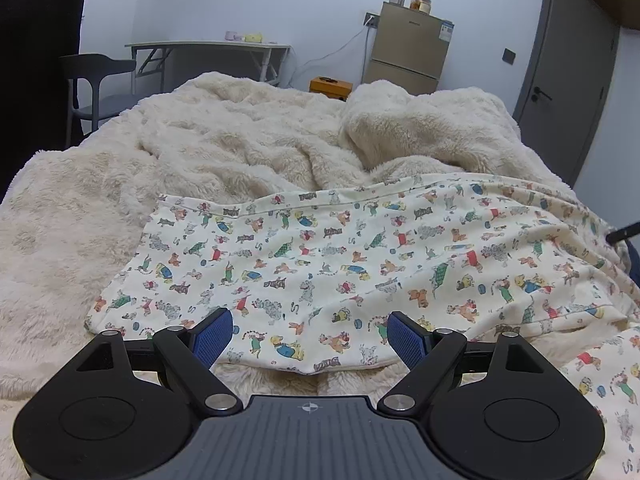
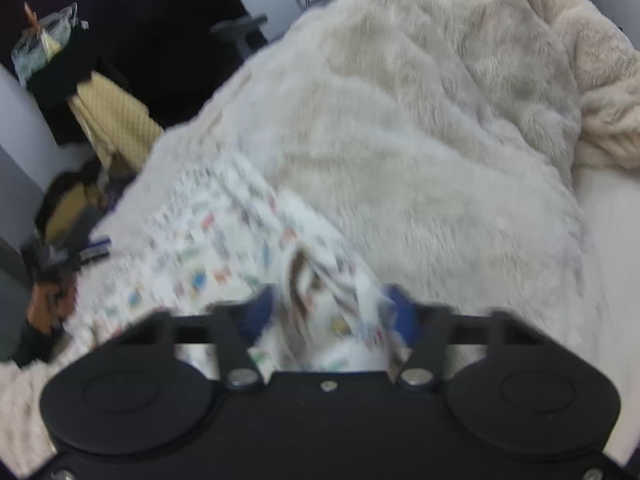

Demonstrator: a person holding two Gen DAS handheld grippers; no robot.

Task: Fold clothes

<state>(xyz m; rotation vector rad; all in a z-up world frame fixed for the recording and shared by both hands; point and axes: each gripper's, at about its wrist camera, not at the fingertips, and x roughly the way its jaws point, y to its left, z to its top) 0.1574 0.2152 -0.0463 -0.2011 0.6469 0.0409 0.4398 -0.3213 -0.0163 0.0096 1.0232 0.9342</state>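
A cream garment (image 1: 360, 256) printed with small colourful animals lies spread on the fluffy blanket (image 1: 240, 148). My left gripper (image 1: 310, 338) hovers over its near hem, jaws wide open, the blue pads (image 1: 214, 334) apart with only flat cloth below them. The right wrist view is blurred: a bunched fold of the same garment (image 2: 224, 248) rises and fills the gap of my right gripper (image 2: 330, 312), touching both blue pads (image 2: 260, 312). The rest of the cloth trails away to the left.
The cream blanket (image 2: 420, 140) covers the whole bed, heaped at the back right. Beyond it stand a folding desk (image 1: 208, 46), a dark chair (image 1: 96, 76), a small fridge (image 1: 408, 48), an orange box (image 1: 330, 87) and a grey door (image 1: 568, 60).
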